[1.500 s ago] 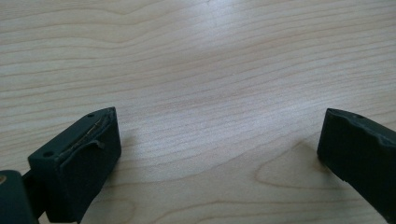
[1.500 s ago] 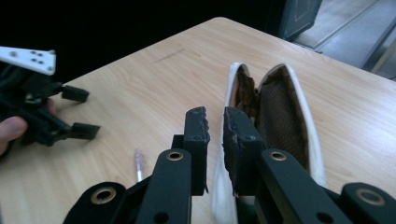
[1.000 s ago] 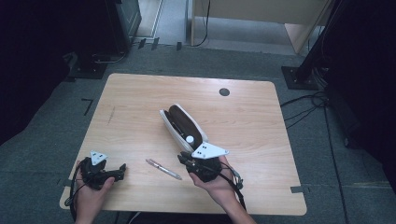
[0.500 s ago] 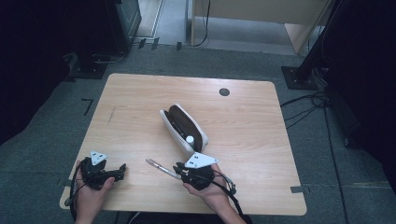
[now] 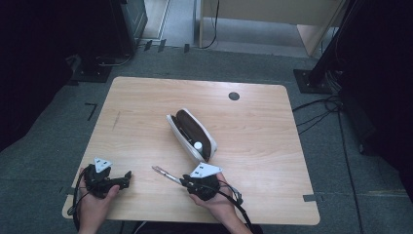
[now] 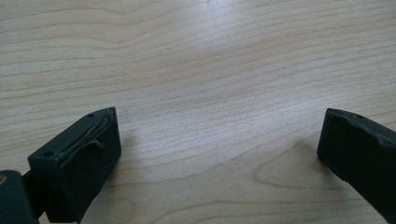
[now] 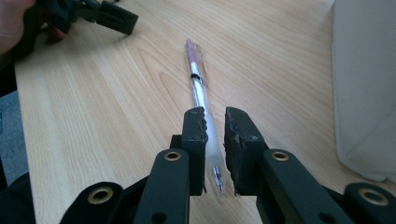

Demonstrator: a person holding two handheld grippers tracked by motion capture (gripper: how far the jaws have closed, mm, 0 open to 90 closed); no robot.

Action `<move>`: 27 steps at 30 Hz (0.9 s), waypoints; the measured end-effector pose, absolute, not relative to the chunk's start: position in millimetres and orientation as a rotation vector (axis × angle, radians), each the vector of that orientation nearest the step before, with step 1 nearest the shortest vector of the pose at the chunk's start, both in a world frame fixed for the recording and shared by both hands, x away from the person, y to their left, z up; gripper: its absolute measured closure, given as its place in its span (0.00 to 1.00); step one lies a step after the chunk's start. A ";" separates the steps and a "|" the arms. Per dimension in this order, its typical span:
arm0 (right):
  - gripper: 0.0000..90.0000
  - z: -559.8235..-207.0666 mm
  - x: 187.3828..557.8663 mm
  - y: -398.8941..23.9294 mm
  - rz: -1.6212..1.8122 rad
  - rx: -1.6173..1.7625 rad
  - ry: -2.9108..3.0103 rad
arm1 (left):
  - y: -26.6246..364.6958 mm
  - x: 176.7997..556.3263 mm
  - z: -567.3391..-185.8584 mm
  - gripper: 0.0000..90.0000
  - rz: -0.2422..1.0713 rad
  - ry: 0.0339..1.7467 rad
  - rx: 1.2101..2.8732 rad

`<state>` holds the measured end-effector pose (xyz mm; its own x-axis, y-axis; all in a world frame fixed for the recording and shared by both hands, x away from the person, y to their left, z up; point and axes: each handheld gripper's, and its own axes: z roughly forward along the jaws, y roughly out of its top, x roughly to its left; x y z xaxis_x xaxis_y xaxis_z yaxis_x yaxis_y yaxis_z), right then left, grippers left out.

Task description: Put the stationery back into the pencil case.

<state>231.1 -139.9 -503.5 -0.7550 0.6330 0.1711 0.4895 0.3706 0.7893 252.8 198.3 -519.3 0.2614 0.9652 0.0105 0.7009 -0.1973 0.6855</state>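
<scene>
Two jaws of the right gripper pinch the pen beside the pencil case; lift level, squeezing steadily.

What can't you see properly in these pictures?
- Pencil case contents: high view, too small and dark; one white cap shows.
- Pencil case, right gripper view: cut off by the right edge.
- Pen tip: right gripper view, blurred between the right gripper jaws.
- Printing on the pen: too small.

Pen on table, between left claw and right claw; case behind.
</scene>
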 end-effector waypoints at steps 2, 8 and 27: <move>0.86 -506.1 231.7 -139.6 1.331 1.020 2.468 | 198.3 252.8 -519.3 0.00 0.608 1.503 1.973; 0.85 -512.0 233.0 -138.6 1.319 1.025 2.481 | 198.3 252.8 -519.2 0.00 0.608 1.503 1.973; 0.84 -521.9 228.6 -133.5 1.242 0.966 2.483 | 198.3 252.8 -519.3 0.00 0.608 1.503 1.973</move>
